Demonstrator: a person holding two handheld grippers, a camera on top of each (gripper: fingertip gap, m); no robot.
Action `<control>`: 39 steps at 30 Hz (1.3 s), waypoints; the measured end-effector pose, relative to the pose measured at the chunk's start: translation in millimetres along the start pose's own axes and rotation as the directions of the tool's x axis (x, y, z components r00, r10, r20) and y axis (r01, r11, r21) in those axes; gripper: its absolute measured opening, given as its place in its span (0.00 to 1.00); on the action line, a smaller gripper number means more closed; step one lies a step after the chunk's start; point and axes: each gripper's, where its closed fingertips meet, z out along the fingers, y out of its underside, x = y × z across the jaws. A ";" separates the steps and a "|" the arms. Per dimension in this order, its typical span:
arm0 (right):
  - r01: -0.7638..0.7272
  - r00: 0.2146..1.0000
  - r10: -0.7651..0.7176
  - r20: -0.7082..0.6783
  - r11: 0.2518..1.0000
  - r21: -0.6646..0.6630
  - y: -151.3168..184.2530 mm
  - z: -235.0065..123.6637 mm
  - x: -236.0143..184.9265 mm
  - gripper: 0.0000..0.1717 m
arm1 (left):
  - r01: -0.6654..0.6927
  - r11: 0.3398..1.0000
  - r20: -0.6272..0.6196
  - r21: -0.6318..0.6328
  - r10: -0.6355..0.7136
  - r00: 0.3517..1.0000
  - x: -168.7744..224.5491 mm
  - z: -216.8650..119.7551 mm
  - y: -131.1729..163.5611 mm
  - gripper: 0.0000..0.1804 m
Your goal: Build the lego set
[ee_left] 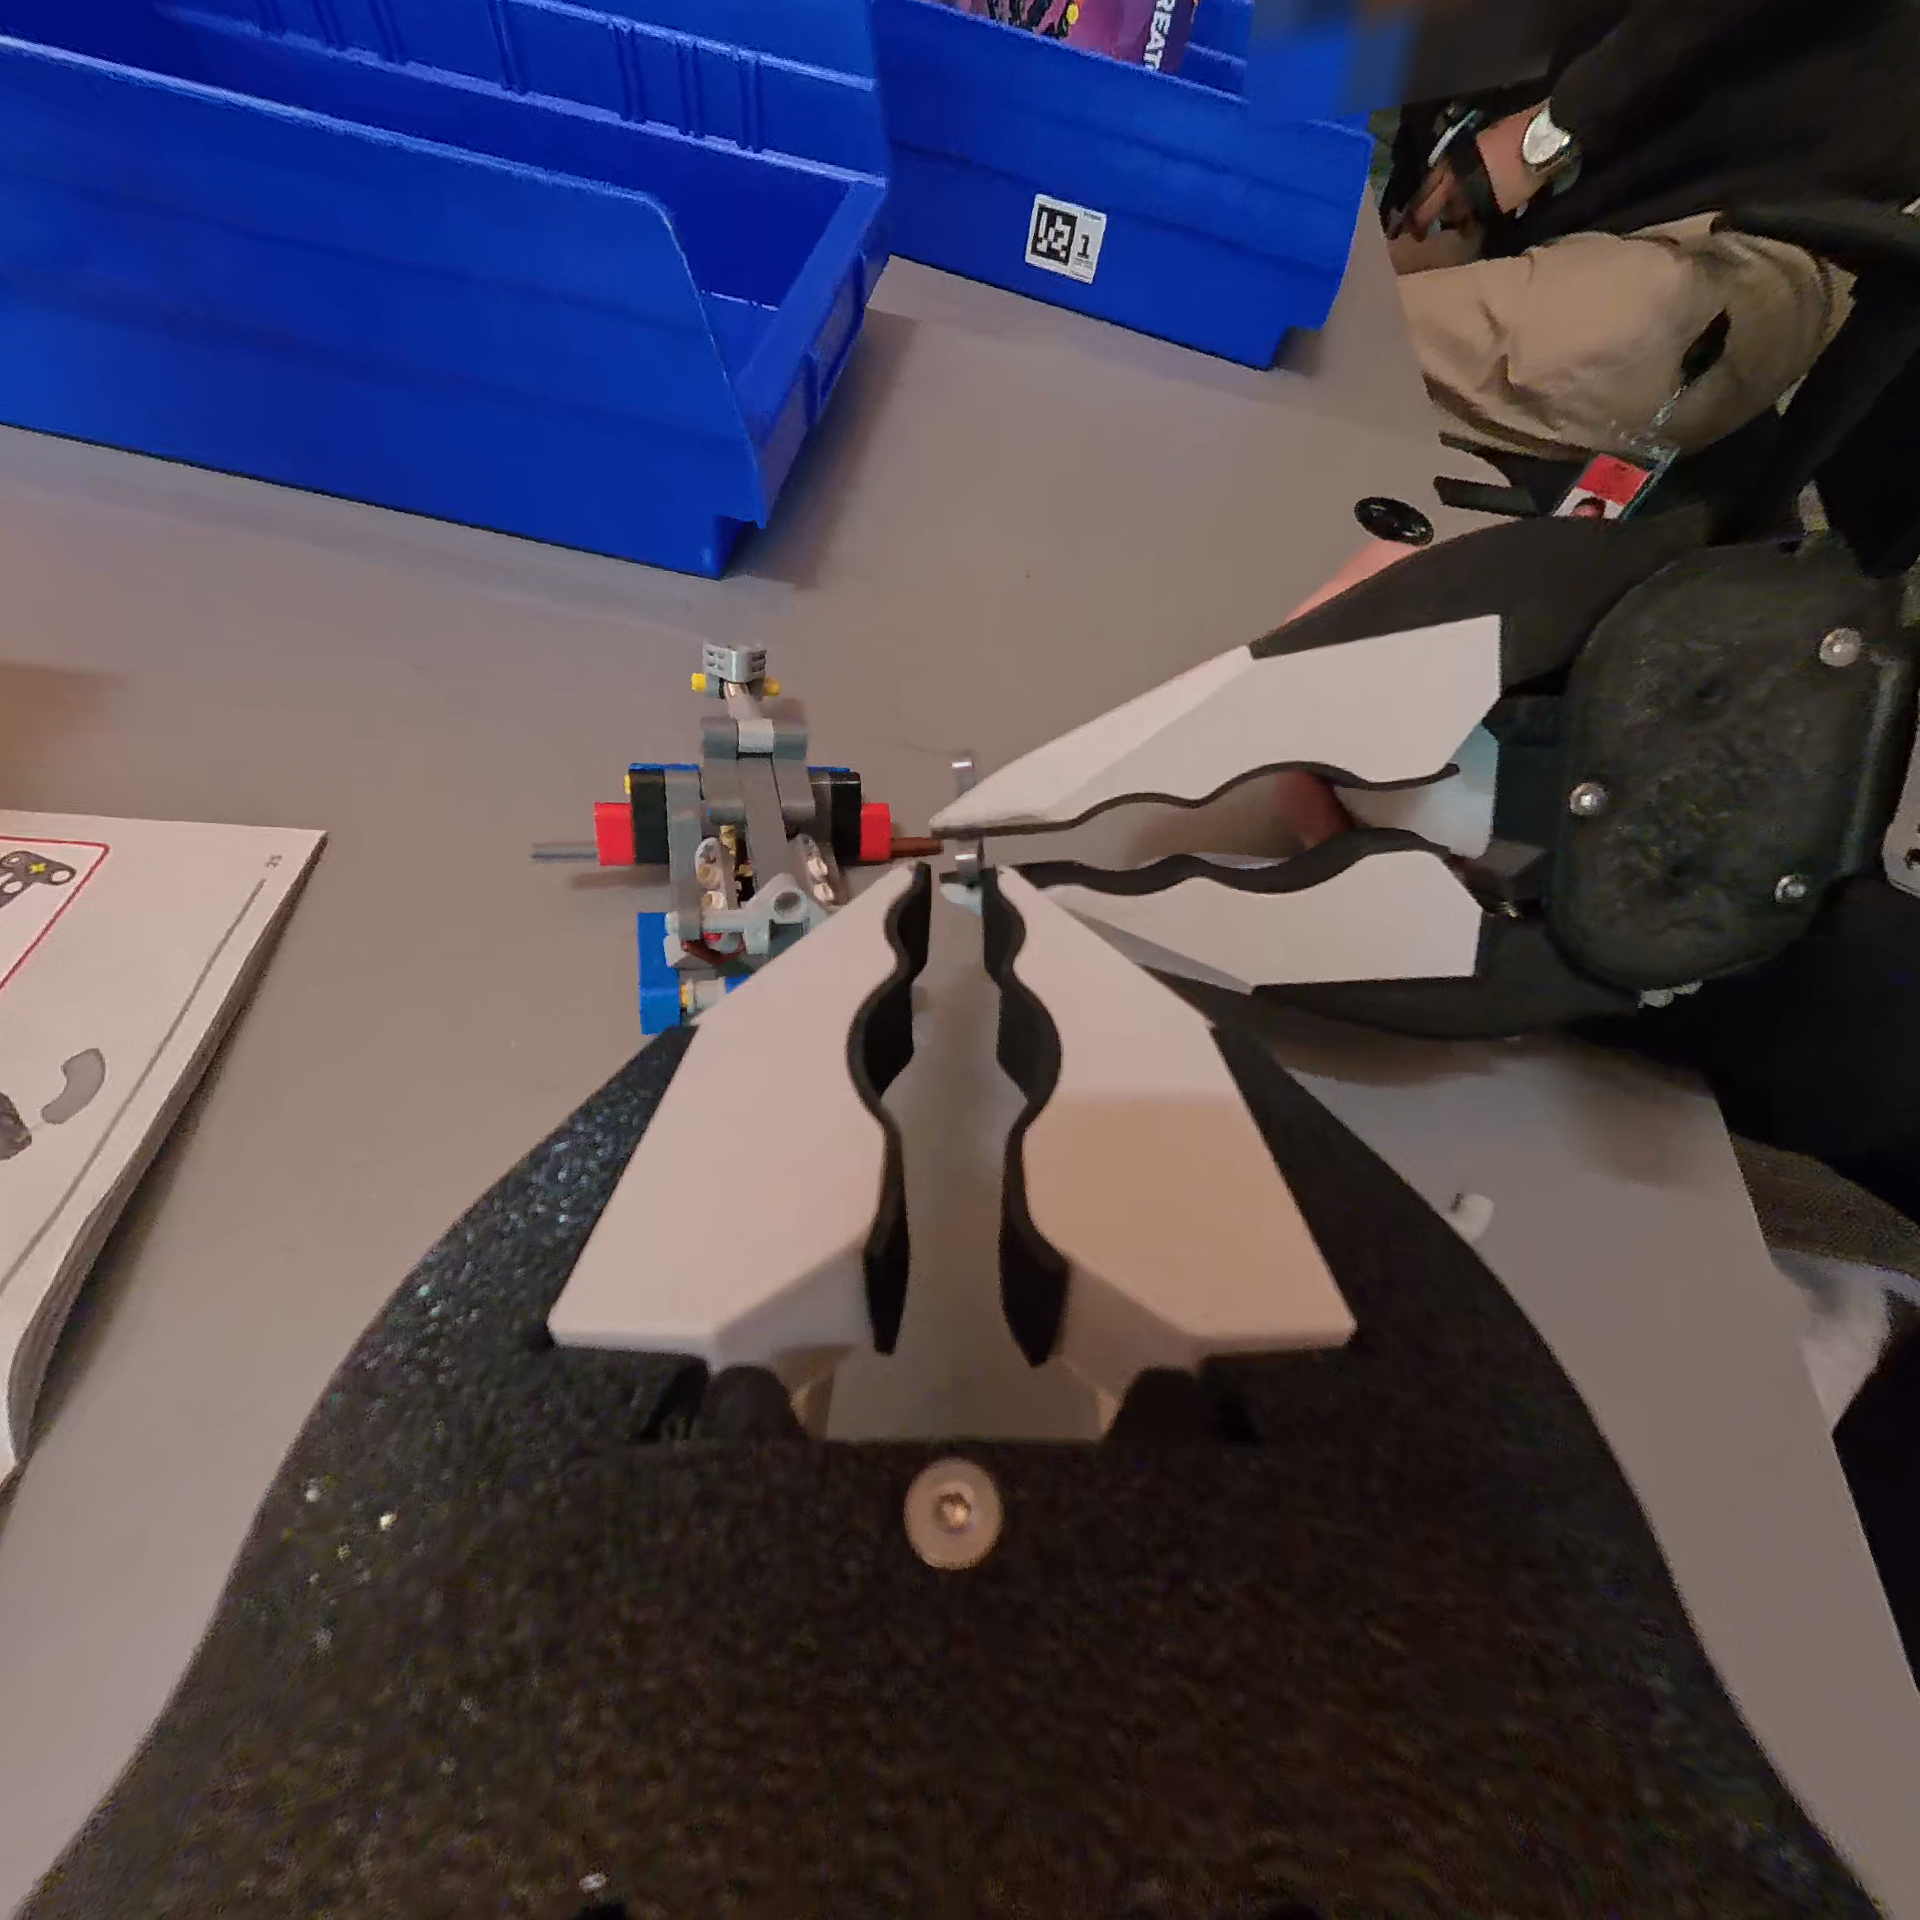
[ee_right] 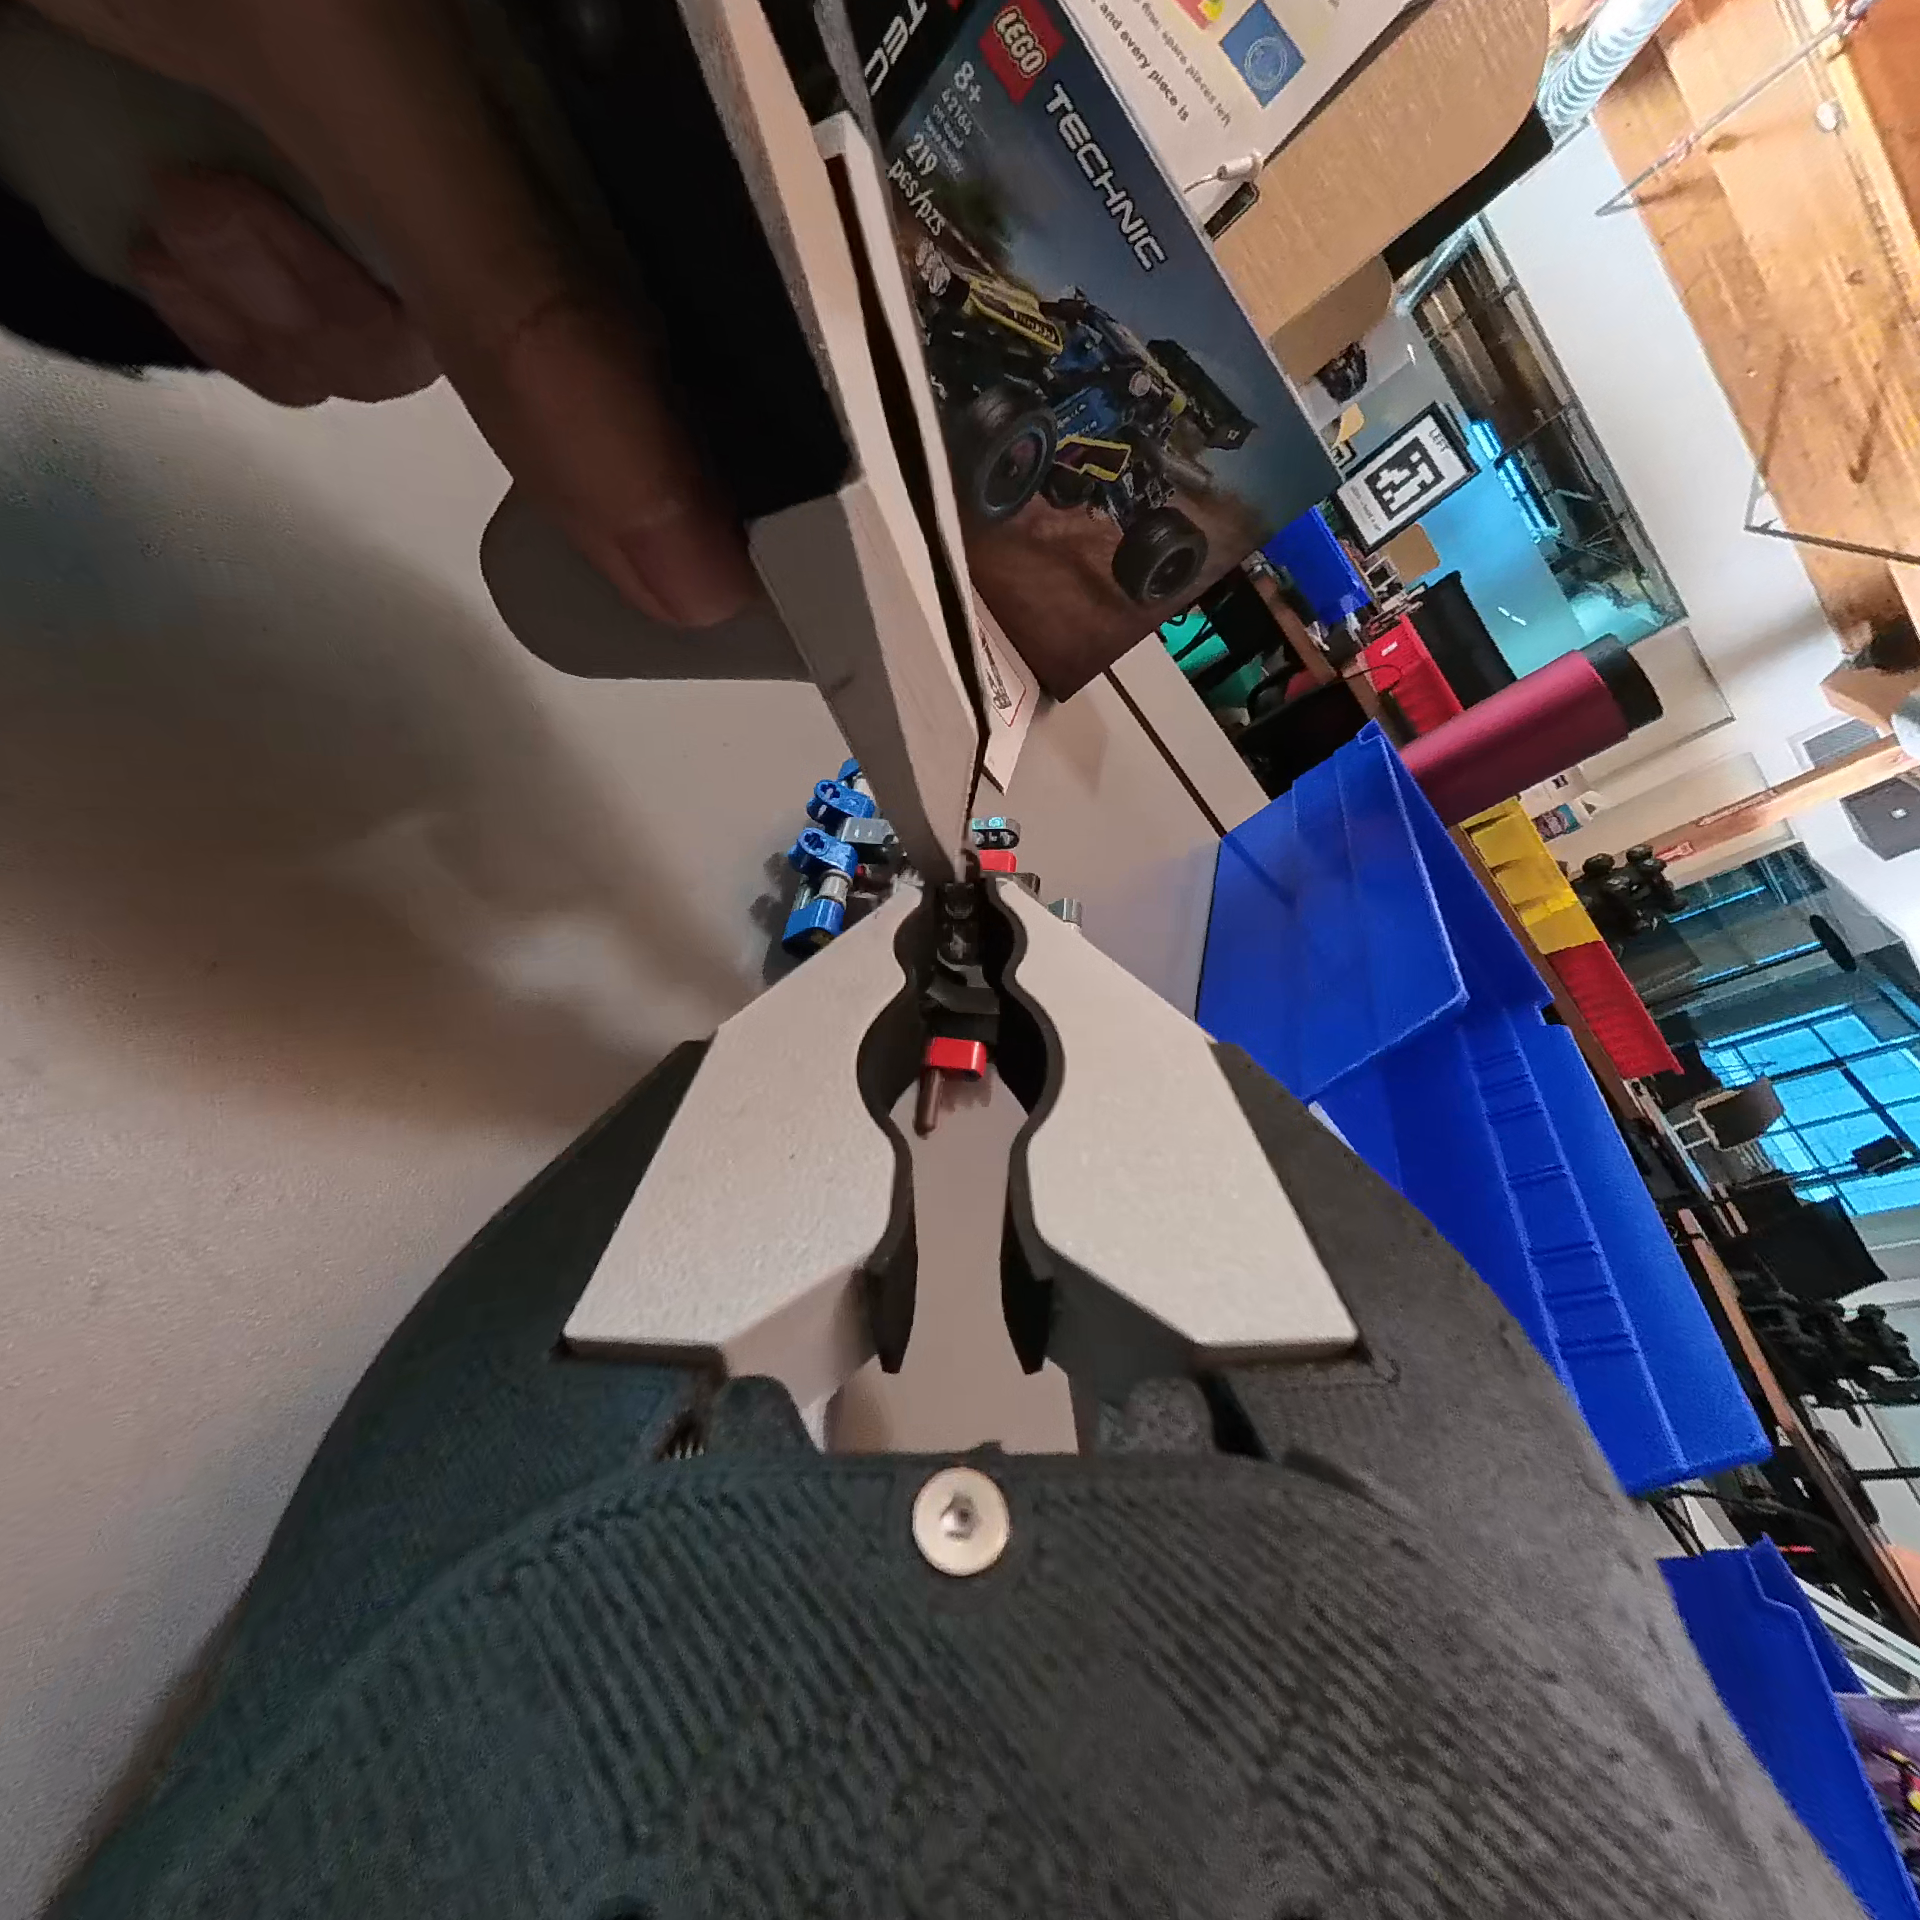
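Two grippers are meeting beside our brick model (ee_left: 732, 831) on the table (ee_left: 416, 644): right gripper (ee_left: 935, 826) is pinching a thin grey ring (ee_left: 964, 774); left gripper's (ee_left: 951, 883) fingers are standing slightly parted, gripping nothing.

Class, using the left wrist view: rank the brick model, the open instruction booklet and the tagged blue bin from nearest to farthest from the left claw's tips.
1. Brick model, just left of the left claw.
2. Instruction booklet, far left on the table.
3. Tagged blue bin, at the back, right of centre.

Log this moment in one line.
left gripper: open, beside thin grey piece | right gripper: pinching it by brown axle
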 end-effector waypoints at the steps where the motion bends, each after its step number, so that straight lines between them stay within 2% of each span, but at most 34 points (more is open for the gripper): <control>1: -0.002 1.000 0.002 -0.002 1.000 0.002 -0.1 -0.3 0.7 0.03 | -0.006 1.000 -0.004 -0.004 0.006 1.000 1.0 0.2 0.6 0.02; 14: -0.008 0.999 0.008 0.034 1.000 0.008 1.5 0.4 -4.0 0.02 | -0.031 1.000 -0.001 0.000 0.031 1.000 2.9 1.3 2.8 0.00; 22: 0.027 1.000 -0.027 0.015 1.000 0.004 0.8 1.2 -3.3 0.03 | 0.083 0.996 0.018 0.028 -0.083 0.996 0.8 2.0 2.4 0.00; 28: 0.039 0.998 -0.039 0.044 0.999 -0.003 2.8 2.5 -4.7 0.02 | 0.105 0.994 0.005 0.030 -0.105 0.994 0.0 3.2 4.3 0.00; 30: 0.004 0.998 -0.005 0.058 1.000 0.012 2.5 3.9 -3.4 0.02 | 0.056 0.998 0.013 0.035 -0.057 0.998 -1.4 1.2 3.4 0.01; 32: 0.034 0.999 -0.033 0.032 0.999 -0.015 8.6 6.2 3.8 0.02 | -0.036 0.999 0.093 0.028 0.033 0.995 -11.9 -3.8 4.1 0.08; 35: 0.012 0.997 -0.010 0.082 1.000 -0.019 12.0 11.4 0.1 0.02 | -0.153 0.988 0.210 -0.031 0.156 0.965 -30.9 -7.6 11.3 0.15; 39: 0.009 0.995 -0.004 0.101 0.999 -0.046 15.3 16.2 -3.9 0.02 | -0.184 0.981 0.243 -0.054 0.192 0.951 -40.4 -5.7 13.6 0.14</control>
